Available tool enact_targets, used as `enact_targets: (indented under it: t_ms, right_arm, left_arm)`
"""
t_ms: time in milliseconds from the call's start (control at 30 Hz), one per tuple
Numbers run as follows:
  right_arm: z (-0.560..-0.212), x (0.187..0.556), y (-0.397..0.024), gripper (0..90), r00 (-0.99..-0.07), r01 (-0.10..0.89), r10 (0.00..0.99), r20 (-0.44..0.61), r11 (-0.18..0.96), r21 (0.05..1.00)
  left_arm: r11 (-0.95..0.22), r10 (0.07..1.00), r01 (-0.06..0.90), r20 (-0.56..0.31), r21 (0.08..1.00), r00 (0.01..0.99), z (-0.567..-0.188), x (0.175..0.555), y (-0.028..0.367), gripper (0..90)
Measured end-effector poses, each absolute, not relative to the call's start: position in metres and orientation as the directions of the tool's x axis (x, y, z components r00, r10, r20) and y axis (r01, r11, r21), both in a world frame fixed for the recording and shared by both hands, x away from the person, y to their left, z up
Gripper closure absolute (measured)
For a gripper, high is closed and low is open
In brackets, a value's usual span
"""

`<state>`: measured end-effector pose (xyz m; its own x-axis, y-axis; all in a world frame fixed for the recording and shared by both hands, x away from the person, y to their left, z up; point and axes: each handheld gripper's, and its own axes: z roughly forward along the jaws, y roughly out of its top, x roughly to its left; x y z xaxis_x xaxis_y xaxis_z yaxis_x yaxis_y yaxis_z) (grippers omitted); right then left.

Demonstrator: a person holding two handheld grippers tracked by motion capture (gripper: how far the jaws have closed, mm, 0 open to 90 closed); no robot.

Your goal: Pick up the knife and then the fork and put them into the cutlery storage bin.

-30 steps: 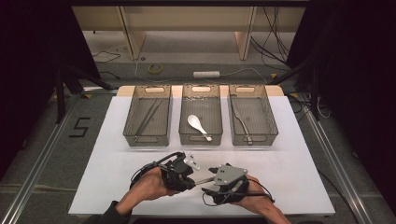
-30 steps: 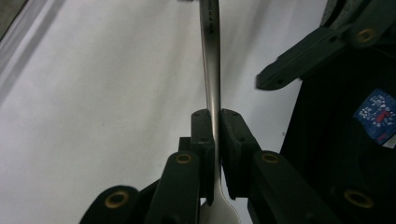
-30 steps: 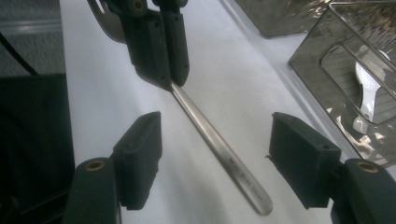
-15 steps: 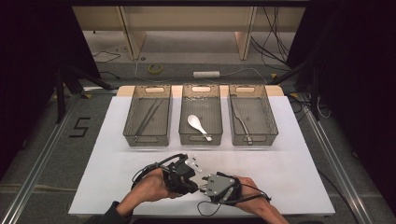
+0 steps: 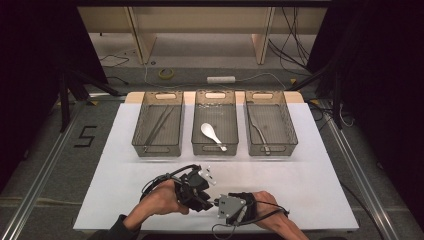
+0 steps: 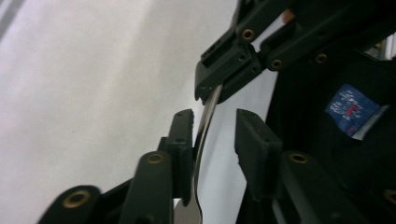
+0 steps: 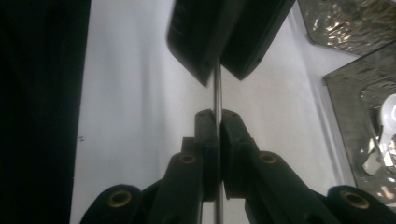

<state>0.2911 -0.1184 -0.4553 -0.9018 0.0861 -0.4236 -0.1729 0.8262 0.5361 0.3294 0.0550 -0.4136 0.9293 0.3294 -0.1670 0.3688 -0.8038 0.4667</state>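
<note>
Right gripper [image 7: 217, 122]: its two black jaws are pressed together on a thin, shiny metal utensil handle [image 7: 217, 91], which runs straight up out of the pinch; they have just been closing on it. Left gripper [image 6: 215, 135]: jaws parted and just been opening, with the same slim metal handle [image 6: 205, 122] standing between them; it lies against one jaw and clear of the other, so no clamp there. In the left gripper view the handle's far end sits in the other gripper's closed jaws. From the high view both grippers, left [image 5: 200, 186] and right [image 5: 220, 204], meet tip to tip low over the near edge of the white table sheet [image 5: 300, 180], a hand behind each. Well apart, at the far side, three clear plastic bins stand in a row: the left bin [image 5: 158, 150] with long thin sticks, the middle bin [image 5: 215, 148] with a white ceramic soup spoon [image 5: 211, 134], the right bin [image 5: 271, 149] with a metal utensil [image 5: 258, 133].
</note>
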Motion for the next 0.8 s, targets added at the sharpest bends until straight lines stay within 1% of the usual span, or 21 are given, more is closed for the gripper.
enact_targets:
  t_ms: [67, 167, 233, 300, 400, 500, 600, 800]
  right_arm:
    - [-0.455, 0.291, -0.120, 87.2, -0.902, -0.164, 0.093, -0.420, 0.829, 0.535]
    - [-0.455, 0.293, -0.123, 87.2, -0.903, -0.155, 0.097, -0.419, 0.834, 0.529]
    - [-0.455, 0.295, -0.125, 87.2, -0.905, -0.152, 0.097, -0.414, 0.835, 0.529]
    - [-0.454, 0.296, -0.128, 87.3, -0.905, -0.146, 0.105, -0.412, 0.834, 0.532]
    - [-0.453, 0.297, -0.132, 87.3, -0.902, -0.142, 0.113, -0.417, 0.835, 0.532]
    - [-0.453, 0.298, -0.135, 87.3, -0.901, -0.123, 0.130, -0.414, 0.838, 0.532]
    - [-0.453, 0.300, -0.137, 87.3, -0.902, -0.110, 0.140, -0.408, 0.840, 0.532]
    - [-0.452, 0.304, -0.143, 87.3, -0.898, -0.083, 0.167, -0.407, 0.843, 0.531]
  left_arm:
    - [-0.796, 0.339, 0.373, -0.160, 0.477, 0.927, -0.413, 0.329, 0.055, 57.3]
    - [-0.781, 0.345, 0.375, -0.155, 0.500, 0.926, -0.411, 0.331, 0.057, 51.1]
    - [-0.772, 0.351, 0.379, -0.154, 0.511, 0.923, -0.410, 0.331, 0.059, 49.1]
    - [-0.760, 0.370, 0.384, -0.138, 0.525, 0.919, -0.409, 0.333, 0.062, 44.2]
    - [-0.732, 0.392, 0.394, -0.129, 0.556, 0.911, -0.406, 0.336, 0.068, 40.5]
    - [-0.707, 0.412, 0.410, -0.136, 0.576, 0.901, -0.405, 0.338, 0.073, 33.5]
    - [-0.697, 0.433, 0.416, -0.119, 0.584, 0.893, -0.407, 0.339, 0.078, 28.4]
    - [-0.656, 0.472, 0.420, -0.093, 0.627, 0.877, -0.410, 0.339, 0.086, 22.8]
